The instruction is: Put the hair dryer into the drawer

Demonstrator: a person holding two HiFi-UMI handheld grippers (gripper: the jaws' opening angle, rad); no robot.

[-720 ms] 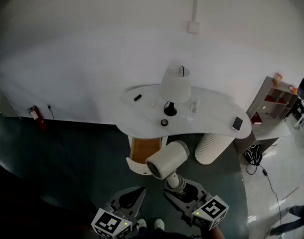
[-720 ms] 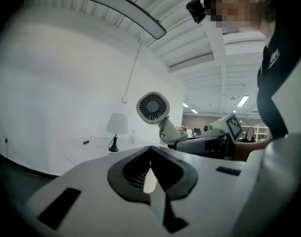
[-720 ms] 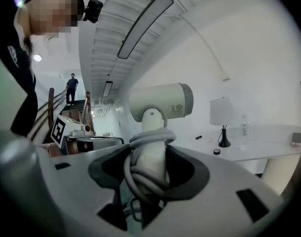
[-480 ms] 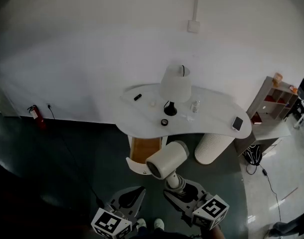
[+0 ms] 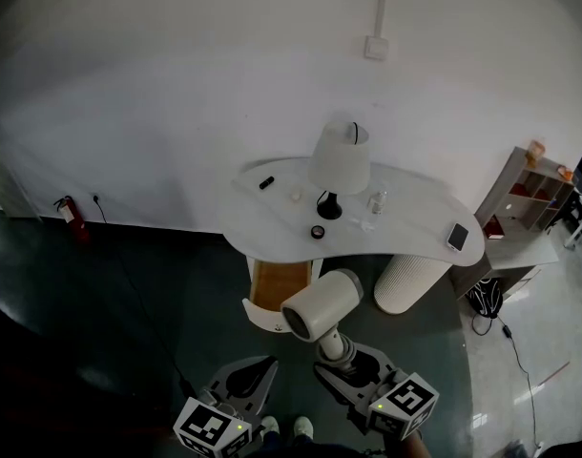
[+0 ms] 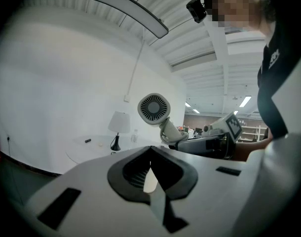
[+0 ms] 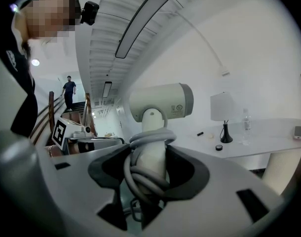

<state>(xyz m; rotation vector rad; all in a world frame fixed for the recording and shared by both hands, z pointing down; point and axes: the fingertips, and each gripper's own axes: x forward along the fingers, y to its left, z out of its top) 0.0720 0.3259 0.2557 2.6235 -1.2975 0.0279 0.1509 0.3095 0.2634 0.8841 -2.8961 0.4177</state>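
White desk (image 5: 415, 219), drawer (image 5: 272, 289) partly hidden, hair dryer (image 5: 320, 305) in front

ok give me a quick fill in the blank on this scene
The right gripper is shut on the hair dryer's ____.
The left gripper holds ____.
The drawer under the table stands ____.
Missing: handle; nothing; open.
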